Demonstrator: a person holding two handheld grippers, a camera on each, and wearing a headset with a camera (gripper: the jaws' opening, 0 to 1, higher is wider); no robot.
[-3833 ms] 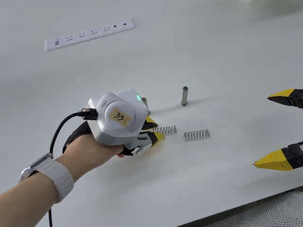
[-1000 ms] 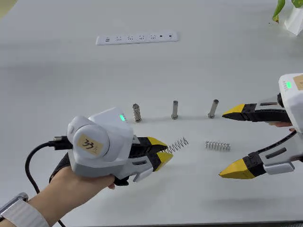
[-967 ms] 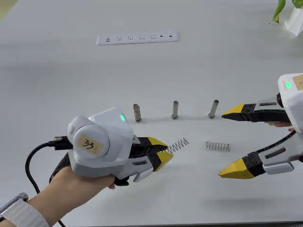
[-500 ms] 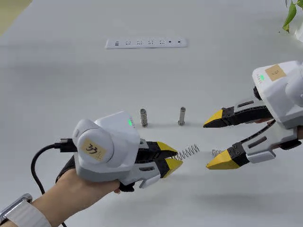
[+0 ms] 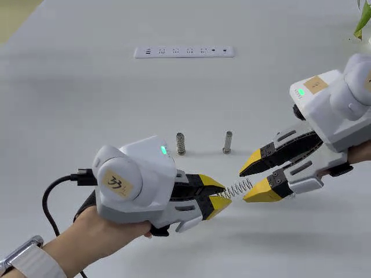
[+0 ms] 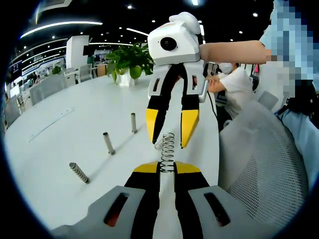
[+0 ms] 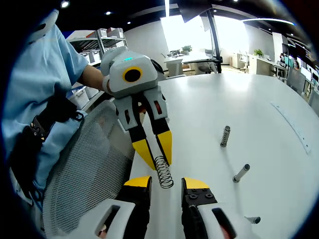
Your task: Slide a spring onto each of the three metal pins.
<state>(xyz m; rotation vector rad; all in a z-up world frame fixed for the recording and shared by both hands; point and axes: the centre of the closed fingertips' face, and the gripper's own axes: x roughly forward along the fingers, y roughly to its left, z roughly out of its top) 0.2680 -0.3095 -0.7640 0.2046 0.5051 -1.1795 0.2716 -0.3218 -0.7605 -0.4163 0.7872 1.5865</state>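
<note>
left gripper (image 5: 223,194) jaws clamping spring (image 5: 236,188) at lower centre of frame; right gripper (image 5: 244,185) jaws standing open around its free end. left pin (image 5: 181,143) already wearing its coil; middle pin (image 5: 227,142), far pin (image 6: 133,123) waiting bare.

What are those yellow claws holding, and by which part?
The left gripper pinches a spring by one end. The right gripper is open around its free end, not gripping.
</note>
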